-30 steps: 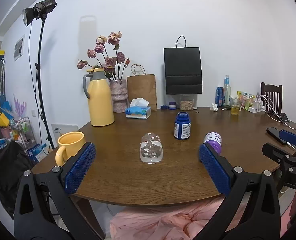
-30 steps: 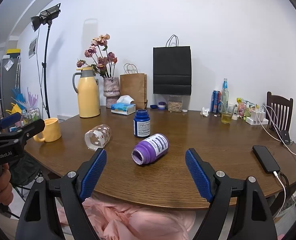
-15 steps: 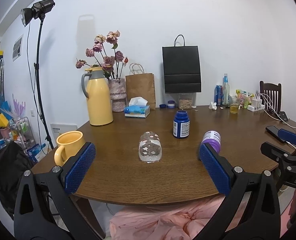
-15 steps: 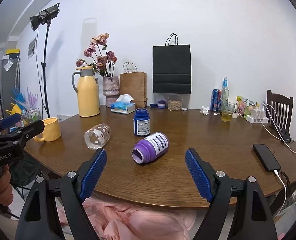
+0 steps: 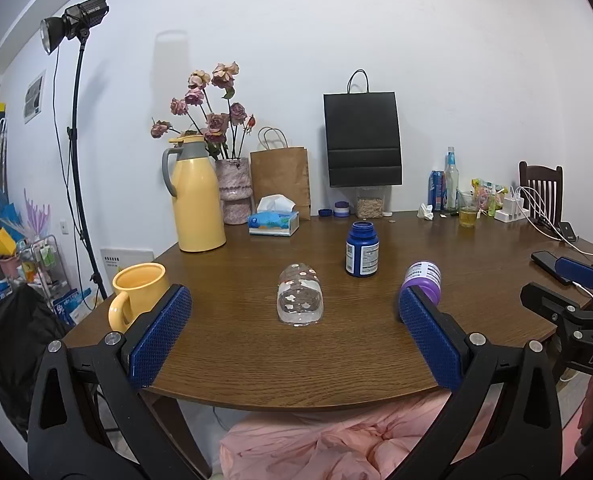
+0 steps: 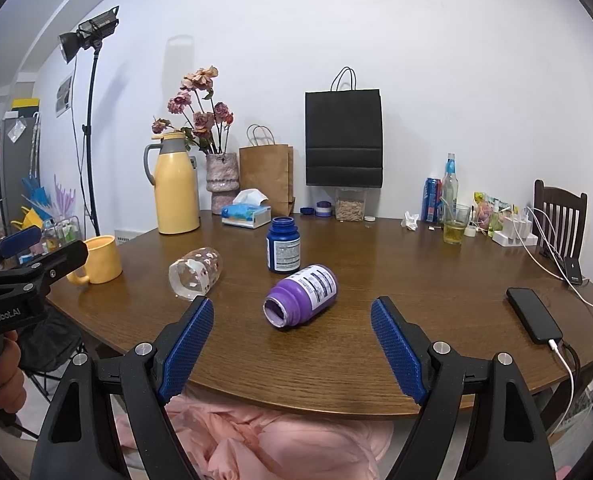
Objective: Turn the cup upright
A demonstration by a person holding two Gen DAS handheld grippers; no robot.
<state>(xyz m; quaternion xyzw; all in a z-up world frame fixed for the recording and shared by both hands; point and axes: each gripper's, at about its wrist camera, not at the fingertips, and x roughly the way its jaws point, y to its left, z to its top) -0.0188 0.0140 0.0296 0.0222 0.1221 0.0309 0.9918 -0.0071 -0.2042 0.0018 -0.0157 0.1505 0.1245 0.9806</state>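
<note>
A clear glass cup with a flower pattern (image 5: 299,297) lies on its side on the brown wooden table (image 5: 256,352), its base toward me in the left wrist view. From the right wrist the same cup (image 6: 195,273) lies left of centre, mouth toward the table's front edge. My left gripper (image 5: 295,320) hangs open near the table's front edge, in line with the cup and short of it, nothing between its blue pads. My right gripper (image 6: 292,328) is open too, facing a tipped purple bottle (image 6: 302,295).
A yellow mug (image 5: 136,294) stands at the table's left edge. A blue bottle (image 5: 362,249) stands upright behind the cup, the purple bottle (image 5: 423,280) to its right. A yellow jug (image 5: 195,196), vase, tissue box (image 5: 273,222) and bags line the back. A phone (image 6: 534,314) lies right.
Both views have shifted only slightly; the cup and bottles sit a little lower in the left view. Nothing on the table has moved and both grippers stay open.
</note>
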